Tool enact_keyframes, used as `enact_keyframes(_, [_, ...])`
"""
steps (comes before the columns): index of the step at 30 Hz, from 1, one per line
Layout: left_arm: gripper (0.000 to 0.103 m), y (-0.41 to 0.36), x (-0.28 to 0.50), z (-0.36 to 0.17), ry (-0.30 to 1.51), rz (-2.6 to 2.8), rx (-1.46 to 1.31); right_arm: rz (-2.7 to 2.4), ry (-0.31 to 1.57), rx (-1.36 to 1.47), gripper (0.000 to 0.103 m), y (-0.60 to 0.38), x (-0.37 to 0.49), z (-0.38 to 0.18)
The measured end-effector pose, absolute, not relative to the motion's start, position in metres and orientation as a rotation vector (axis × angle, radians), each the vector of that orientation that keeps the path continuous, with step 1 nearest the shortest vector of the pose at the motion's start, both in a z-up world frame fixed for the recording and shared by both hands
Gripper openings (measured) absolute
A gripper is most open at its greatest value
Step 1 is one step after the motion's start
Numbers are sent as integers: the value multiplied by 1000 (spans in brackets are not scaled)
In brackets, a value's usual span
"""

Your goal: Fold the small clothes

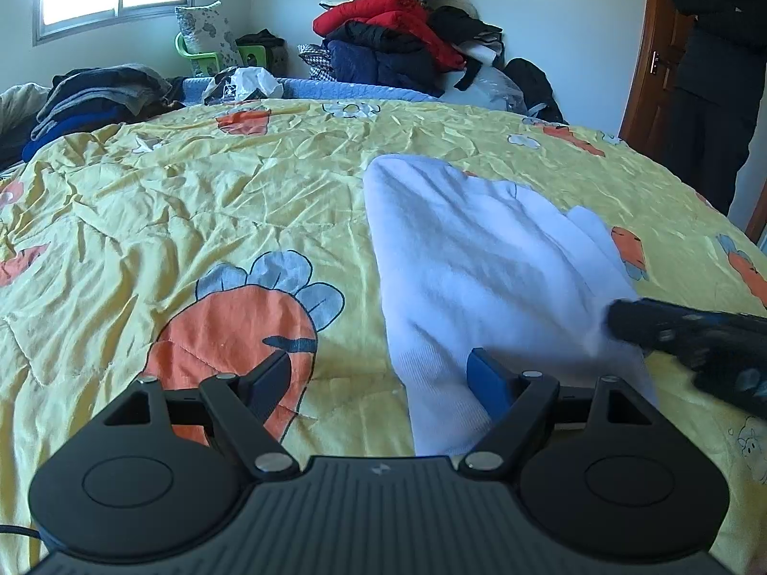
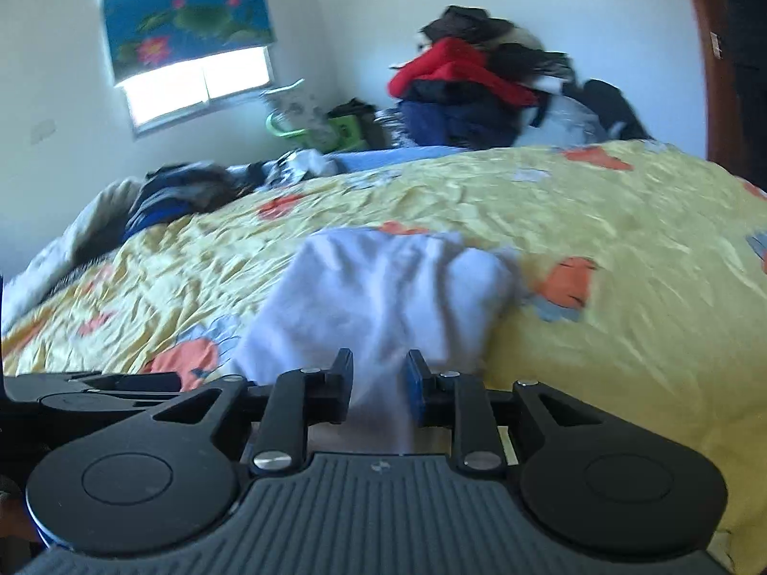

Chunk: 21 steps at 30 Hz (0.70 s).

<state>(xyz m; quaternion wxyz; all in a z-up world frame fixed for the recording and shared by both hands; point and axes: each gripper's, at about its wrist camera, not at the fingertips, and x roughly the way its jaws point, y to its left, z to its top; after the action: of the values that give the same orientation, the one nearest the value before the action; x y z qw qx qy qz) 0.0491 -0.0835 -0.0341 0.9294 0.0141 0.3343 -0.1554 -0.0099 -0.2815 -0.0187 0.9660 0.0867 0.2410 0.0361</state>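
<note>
A white garment point(image 1: 479, 258) lies partly folded on the yellow carrot-print quilt point(image 1: 191, 201), right of centre. My left gripper point(image 1: 378, 378) hovers open and wide at its near edge; its blue-padded right finger point(image 1: 484, 378) rests over the cloth and the left finger is over bare quilt. My right gripper point(image 1: 618, 321) comes in blurred from the right and meets the garment's right side. In the right wrist view, a bunched strip of the white garment point(image 2: 383, 282) fills the narrow gap of the right gripper point(image 2: 378, 383), touching both fingers.
A tall heap of red, navy and black clothes point(image 1: 398, 38) stands at the far end of the bed, and a lower dark stack point(image 1: 96, 96) lies at the far left. A person in dark clothes point(image 1: 714, 72) stands by the wooden door at right.
</note>
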Motion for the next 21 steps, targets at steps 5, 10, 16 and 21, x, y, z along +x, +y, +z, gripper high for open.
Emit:
enact_keyframes(5, [81,-84,49,-35,687,-323,39,17,558,83,32,-269,13,-34])
enact_keyframes(10, [82,-80,46,-33,666,-332,39,22,553,116,33,-272,12,-36])
enact_keyframes(16, [82,-59,64,-27,663,-353,-53,41,499,245,45,-293,1,-28])
enact_keyframes(21, [82,-45,89,-32,747,-442,-214,7,476,320,74,-314,1,-26])
